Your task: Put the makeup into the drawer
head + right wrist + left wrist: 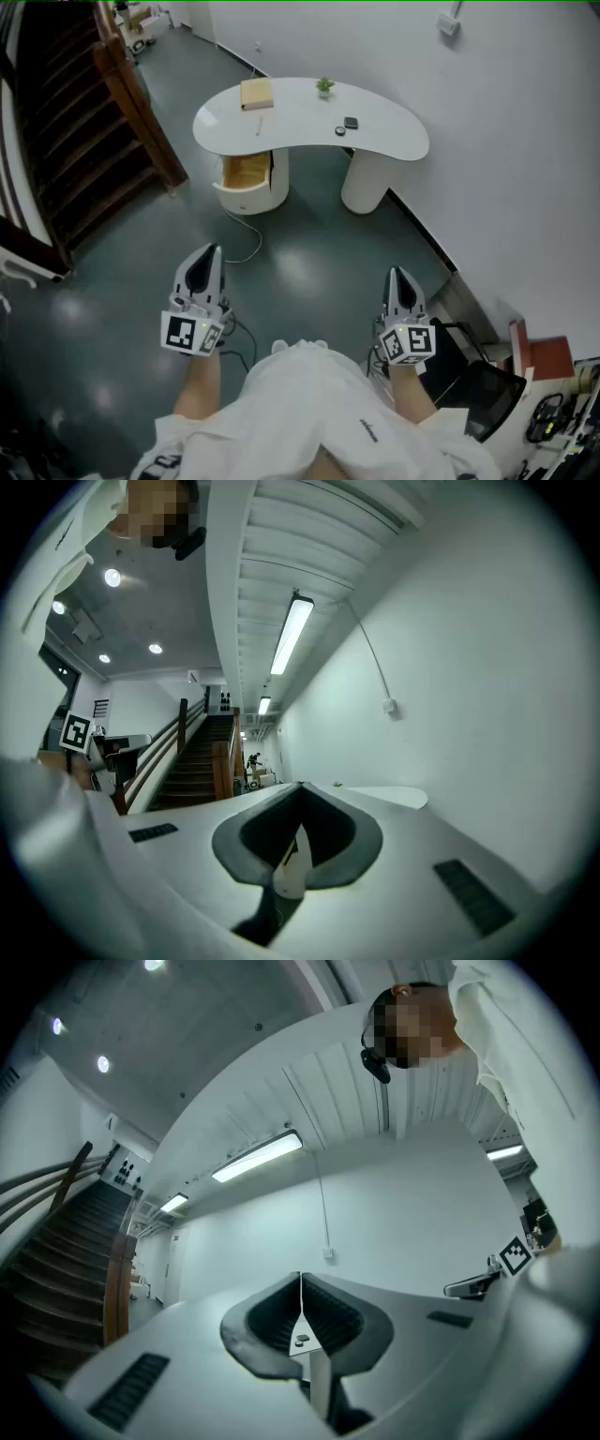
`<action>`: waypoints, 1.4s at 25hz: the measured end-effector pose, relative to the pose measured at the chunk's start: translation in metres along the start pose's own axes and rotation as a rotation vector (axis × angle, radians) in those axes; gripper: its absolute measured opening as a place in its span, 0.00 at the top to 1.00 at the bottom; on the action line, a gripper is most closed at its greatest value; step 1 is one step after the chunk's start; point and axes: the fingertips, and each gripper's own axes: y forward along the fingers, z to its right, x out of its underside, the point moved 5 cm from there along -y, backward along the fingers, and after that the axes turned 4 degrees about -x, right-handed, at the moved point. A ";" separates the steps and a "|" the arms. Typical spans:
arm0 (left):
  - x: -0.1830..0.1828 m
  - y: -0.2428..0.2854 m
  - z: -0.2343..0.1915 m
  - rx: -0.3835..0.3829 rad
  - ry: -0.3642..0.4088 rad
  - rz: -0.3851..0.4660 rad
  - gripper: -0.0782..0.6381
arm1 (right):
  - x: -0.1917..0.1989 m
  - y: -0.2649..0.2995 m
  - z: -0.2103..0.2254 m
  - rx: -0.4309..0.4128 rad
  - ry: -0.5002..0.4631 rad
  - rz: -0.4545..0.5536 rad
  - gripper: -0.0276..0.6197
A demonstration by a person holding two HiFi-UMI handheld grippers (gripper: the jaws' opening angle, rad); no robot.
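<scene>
Across the room stands a white curved desk (pixel 300 136). A small dark makeup compact (pixel 350 123) lies on its top, and a thin stick-like item (pixel 260 125) lies nearer the left. The drawer (pixel 246 172) in the left pedestal stands open and shows a wooden inside. My left gripper (pixel 204 251) (pixel 301 1279) and right gripper (pixel 397 272) (pixel 302 786) hover over the floor close to the person's body, far from the desk. Both are shut with nothing between the jaws. A sliver of the desk (pixel 298 1340) shows through the left gripper's gap.
A tan box (pixel 256 93) and a small potted plant (pixel 324 86) also sit on the desk. A wooden staircase (pixel 84 141) rises at the left. A white wall (pixel 525 169) runs along the right. A cable (pixel 248 248) trails on the floor. Equipment (pixel 525 394) sits at the lower right.
</scene>
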 end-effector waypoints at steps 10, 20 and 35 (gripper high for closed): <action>0.004 0.006 -0.008 0.005 -0.003 -0.007 0.85 | 0.001 0.010 -0.007 -0.009 -0.008 -0.009 0.93; 0.015 0.006 -0.017 0.014 -0.044 -0.045 0.80 | 0.003 0.012 -0.019 -0.023 -0.012 -0.018 0.93; 0.048 -0.012 -0.056 -0.003 -0.085 -0.153 0.36 | 0.019 0.016 -0.067 -0.011 -0.005 -0.026 0.93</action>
